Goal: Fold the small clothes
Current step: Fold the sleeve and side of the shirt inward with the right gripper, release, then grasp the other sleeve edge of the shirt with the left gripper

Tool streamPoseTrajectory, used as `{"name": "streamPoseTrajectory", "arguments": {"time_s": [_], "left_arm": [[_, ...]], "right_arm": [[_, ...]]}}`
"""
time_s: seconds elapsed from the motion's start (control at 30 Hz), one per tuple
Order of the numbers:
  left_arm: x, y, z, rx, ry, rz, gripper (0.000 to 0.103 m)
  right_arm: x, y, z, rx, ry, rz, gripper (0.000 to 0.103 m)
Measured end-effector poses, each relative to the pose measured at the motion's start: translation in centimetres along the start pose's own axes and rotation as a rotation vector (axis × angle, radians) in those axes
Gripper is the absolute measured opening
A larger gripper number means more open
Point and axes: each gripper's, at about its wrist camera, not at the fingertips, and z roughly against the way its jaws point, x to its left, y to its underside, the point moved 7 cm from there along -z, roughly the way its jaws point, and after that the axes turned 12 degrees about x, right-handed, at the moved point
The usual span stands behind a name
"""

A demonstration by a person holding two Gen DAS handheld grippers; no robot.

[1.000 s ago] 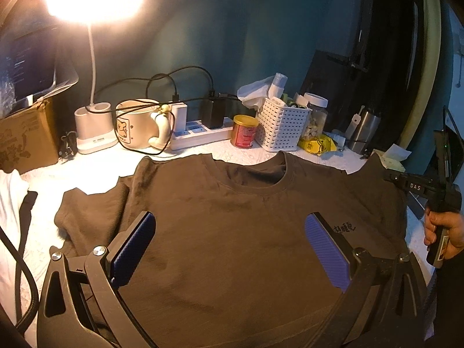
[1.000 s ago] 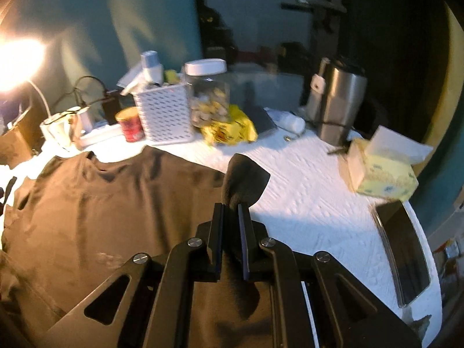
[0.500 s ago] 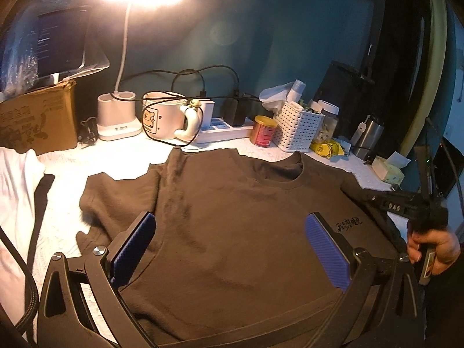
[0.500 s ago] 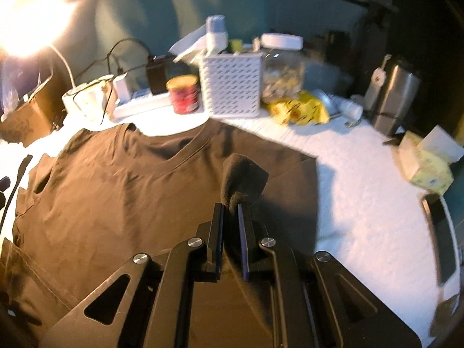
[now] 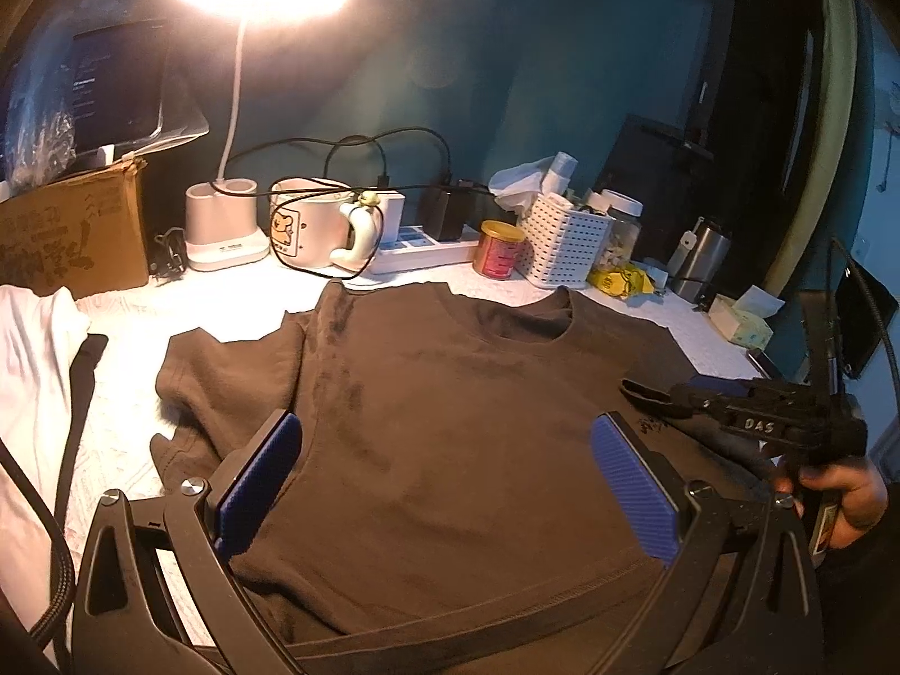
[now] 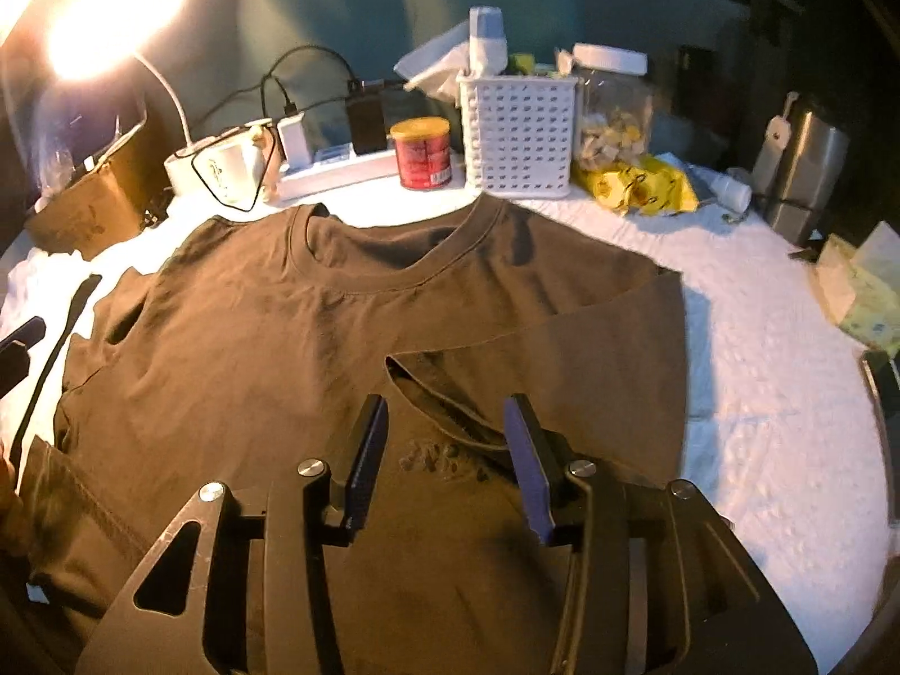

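A dark brown T-shirt (image 5: 450, 422) lies flat on the white table, collar toward the far side. In the right wrist view the T-shirt (image 6: 281, 349) has its right sleeve (image 6: 590, 349) folded in over the chest. My right gripper (image 6: 444, 439) is open and empty just above the folded sleeve's edge; it also shows in the left wrist view (image 5: 647, 391) at the shirt's right side. My left gripper (image 5: 444, 450) is open and empty, hovering over the shirt's lower middle. The left sleeve (image 5: 225, 371) lies spread out.
Along the back stand a lamp base (image 5: 225, 225), a mug (image 5: 315, 225), a power strip (image 5: 422, 250), a red can (image 6: 422, 152), a white basket (image 6: 517, 129), a jar (image 6: 610, 107) and a steel tumbler (image 6: 804, 169). A tissue pack (image 6: 860, 292) lies right, a cardboard box (image 5: 67, 236) and white cloth (image 5: 34, 349) left.
My right gripper carried the right sleeve inward over the chest, then opened and let it go. The left gripper drew back a little, staying open.
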Motion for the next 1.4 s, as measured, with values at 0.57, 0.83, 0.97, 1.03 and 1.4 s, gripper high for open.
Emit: {"name": "streamPoseTrajectory", "arguments": {"time_s": [0.57, 0.83, 0.97, 1.03, 1.4], "left_arm": [[-3.8, 0.5, 0.0, 0.016, -0.002, -0.063, 0.102], [-3.5, 1.0, 0.6, 0.020, -0.019, -0.051, 0.102], [-3.5, 1.3, 1.0, 0.018, -0.016, -0.057, 0.102], [-3.4, 1.4, 1.0, 0.019, -0.014, -0.055, 0.102], [1.4, 1.6, 1.9, 0.015, -0.074, -0.015, 0.102]], "right_arm": [[-10.3, 5.6, 1.8, 0.064, 0.042, -0.213, 0.046], [-5.5, 6.0, 2.4, 0.021, -0.111, -0.079, 0.046], [-2.9, 6.6, 2.5, 0.037, -0.134, -0.003, 0.042], [-1.8, 7.3, 2.2, 0.063, -0.141, 0.031, 0.042], [-0.3, 7.5, 3.9, 0.059, -0.054, 0.064, 0.042]]}}
